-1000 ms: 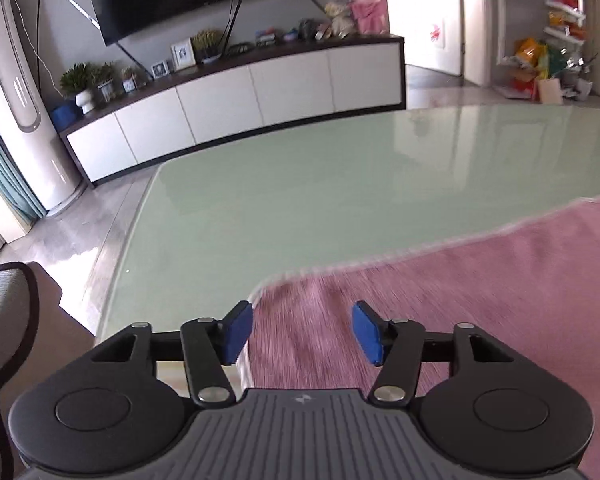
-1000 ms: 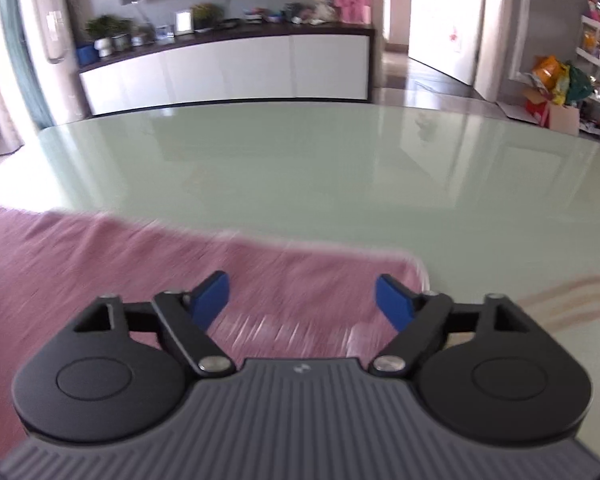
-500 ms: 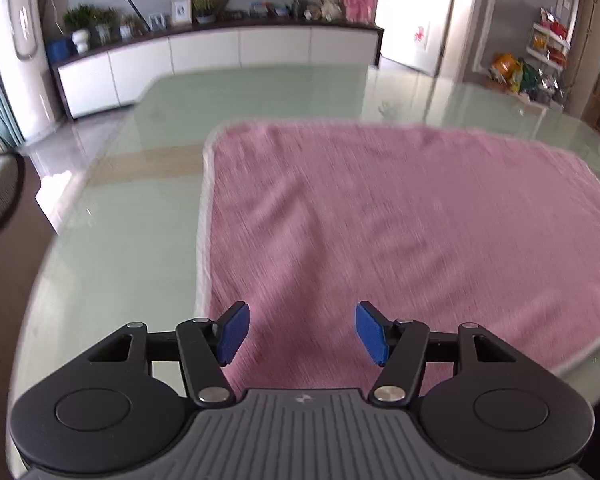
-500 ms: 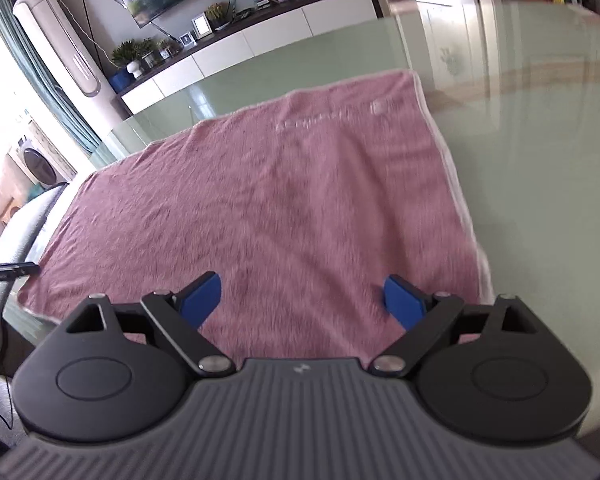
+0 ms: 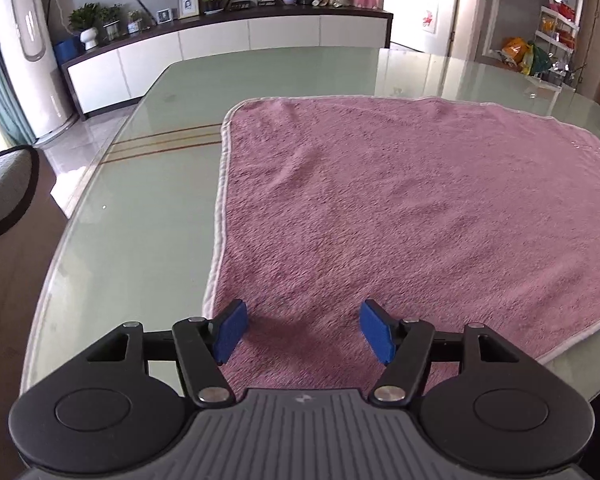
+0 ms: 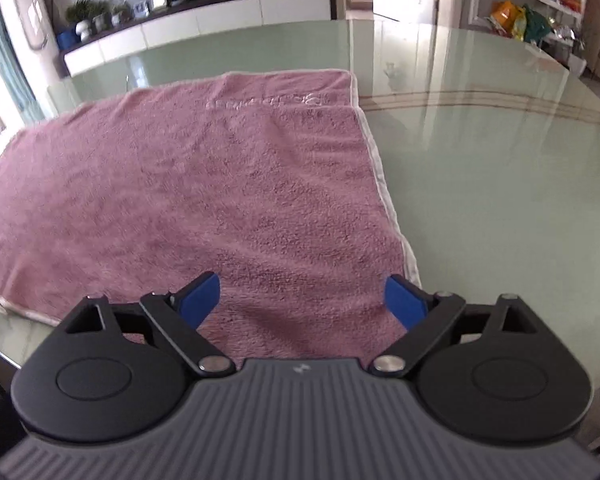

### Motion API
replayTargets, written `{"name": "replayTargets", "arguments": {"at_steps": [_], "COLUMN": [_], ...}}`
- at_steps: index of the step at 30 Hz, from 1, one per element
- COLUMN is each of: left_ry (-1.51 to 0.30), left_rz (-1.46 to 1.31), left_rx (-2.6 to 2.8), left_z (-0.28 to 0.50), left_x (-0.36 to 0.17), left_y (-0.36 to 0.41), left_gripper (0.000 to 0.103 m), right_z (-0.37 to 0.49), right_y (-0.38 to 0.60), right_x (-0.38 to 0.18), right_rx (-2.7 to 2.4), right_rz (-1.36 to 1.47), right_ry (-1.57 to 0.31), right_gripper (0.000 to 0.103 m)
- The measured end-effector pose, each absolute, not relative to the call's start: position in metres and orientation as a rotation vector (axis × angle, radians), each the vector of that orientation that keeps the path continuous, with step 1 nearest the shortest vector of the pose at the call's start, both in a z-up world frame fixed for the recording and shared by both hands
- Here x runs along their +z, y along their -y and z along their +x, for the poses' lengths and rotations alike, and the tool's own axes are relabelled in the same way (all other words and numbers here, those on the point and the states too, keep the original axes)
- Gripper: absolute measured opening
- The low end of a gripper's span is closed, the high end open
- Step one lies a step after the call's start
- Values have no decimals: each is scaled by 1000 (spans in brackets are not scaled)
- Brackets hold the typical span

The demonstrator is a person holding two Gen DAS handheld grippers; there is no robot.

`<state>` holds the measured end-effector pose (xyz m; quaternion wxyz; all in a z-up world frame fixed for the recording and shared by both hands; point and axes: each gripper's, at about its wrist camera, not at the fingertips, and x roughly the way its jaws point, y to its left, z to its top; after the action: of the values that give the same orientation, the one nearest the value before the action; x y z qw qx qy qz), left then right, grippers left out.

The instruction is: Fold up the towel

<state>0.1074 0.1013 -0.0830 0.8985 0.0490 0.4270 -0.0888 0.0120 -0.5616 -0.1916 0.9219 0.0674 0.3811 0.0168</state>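
Holding both tools over the pink towel (image 5: 400, 216) spread flat on the green glass table (image 5: 148, 208), I have my left gripper (image 5: 302, 330) with jaws apart and opening at the lower middle, nothing pinched, and my right gripper (image 6: 302, 300) equally wide and empty.
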Motion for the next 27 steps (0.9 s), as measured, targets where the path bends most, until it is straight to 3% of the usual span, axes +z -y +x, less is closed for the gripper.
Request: {"name": "replayTargets", "arguments": {"at_steps": [7, 11, 27], "left_ry": [-788, -782, -825], "left_rz": [152, 184, 76], "left_rx": [-211, -225, -187], "left_z": [85, 77, 75], "left_x": [-71, -75, -94], "left_y": [-82, -75, -82], "left_gripper": [70, 72, 82], "right_z": [2, 1, 7], "right_y": [555, 558, 527], "right_x": [-194, -195, -208], "right_rx": [41, 47, -41], "right_rz": [179, 227, 59], "right_ry": [-780, -782, -840], "right_gripper": [95, 103, 103]}}
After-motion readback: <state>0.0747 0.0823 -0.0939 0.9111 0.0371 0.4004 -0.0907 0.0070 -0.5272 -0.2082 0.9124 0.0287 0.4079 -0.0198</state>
